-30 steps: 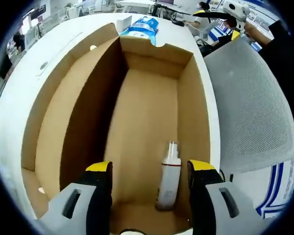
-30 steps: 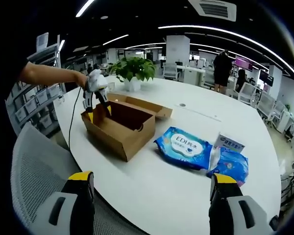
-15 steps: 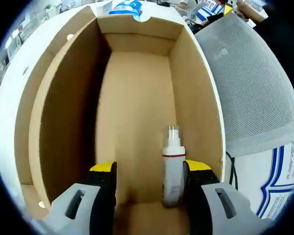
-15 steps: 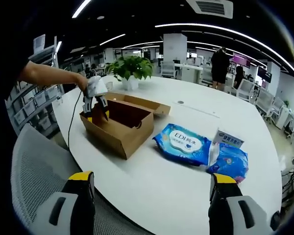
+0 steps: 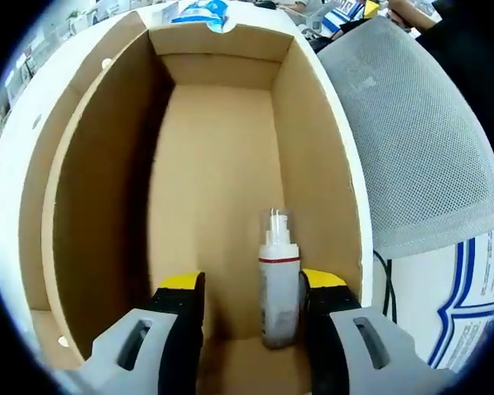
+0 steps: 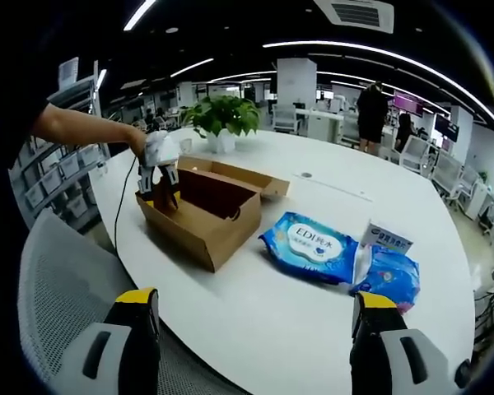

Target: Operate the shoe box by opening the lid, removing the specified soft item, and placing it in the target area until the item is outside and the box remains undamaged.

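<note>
Lower now than a second ago, the left gripper (image 5: 251, 300) reaches deeper into the open shoe box (image 5: 305, 164), jaws apart with the white bottle (image 5: 278, 284) between them, against the right-hand one. Largest, the round white table (image 6: 313, 304) carries the box at ten o'clock in the right gripper view. Blue wipes packs (image 6: 313, 245) lie at three o'clock. The right gripper (image 6: 251, 317) hangs open over the table's edge.
</note>
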Tool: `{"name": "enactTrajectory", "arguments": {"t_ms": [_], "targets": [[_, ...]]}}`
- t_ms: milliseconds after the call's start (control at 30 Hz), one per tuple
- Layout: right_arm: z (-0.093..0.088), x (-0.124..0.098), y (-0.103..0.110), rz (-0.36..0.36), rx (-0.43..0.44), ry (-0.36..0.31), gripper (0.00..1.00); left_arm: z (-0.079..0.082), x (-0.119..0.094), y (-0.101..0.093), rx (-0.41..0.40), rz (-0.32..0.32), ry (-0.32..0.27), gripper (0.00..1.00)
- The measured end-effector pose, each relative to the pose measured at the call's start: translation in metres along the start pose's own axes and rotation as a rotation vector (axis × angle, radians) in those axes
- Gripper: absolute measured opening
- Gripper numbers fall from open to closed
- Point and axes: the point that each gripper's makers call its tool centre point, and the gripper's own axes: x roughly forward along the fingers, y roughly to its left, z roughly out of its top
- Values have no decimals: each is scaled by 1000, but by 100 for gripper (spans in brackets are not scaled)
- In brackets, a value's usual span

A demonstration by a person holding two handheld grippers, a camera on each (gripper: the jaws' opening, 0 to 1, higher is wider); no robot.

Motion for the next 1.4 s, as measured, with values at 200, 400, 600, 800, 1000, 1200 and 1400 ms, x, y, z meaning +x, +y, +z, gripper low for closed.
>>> {"name": "enactTrajectory", "arguments": {"t_ms": [200, 400, 600, 800, 1000, 1200, 1400], "targets": [[0, 0, -1, -1, 2, 0, 98, -6, 1, -3, 1, -14, 20, 42], [-1, 0, -2, -6, 3, 2, 98, -16, 10, -2, 5, 3, 50, 42], [-1, 0, -3, -12, 5, 0, 98, -18, 11, -2, 27, 10, 57, 36], [1, 0, -2, -12, 4, -6, 97, -18, 12, -1, 62, 31, 65, 24], [2, 2, 1, -5, 0, -4, 97, -18, 12, -2, 83, 34, 68, 23], [3, 3, 2, 0, 5, -9, 96, -17, 11, -1, 61, 46, 60, 21], [7, 6, 3, 6, 7, -19, 96, -13, 8, 0, 55, 63, 41, 20]]}}
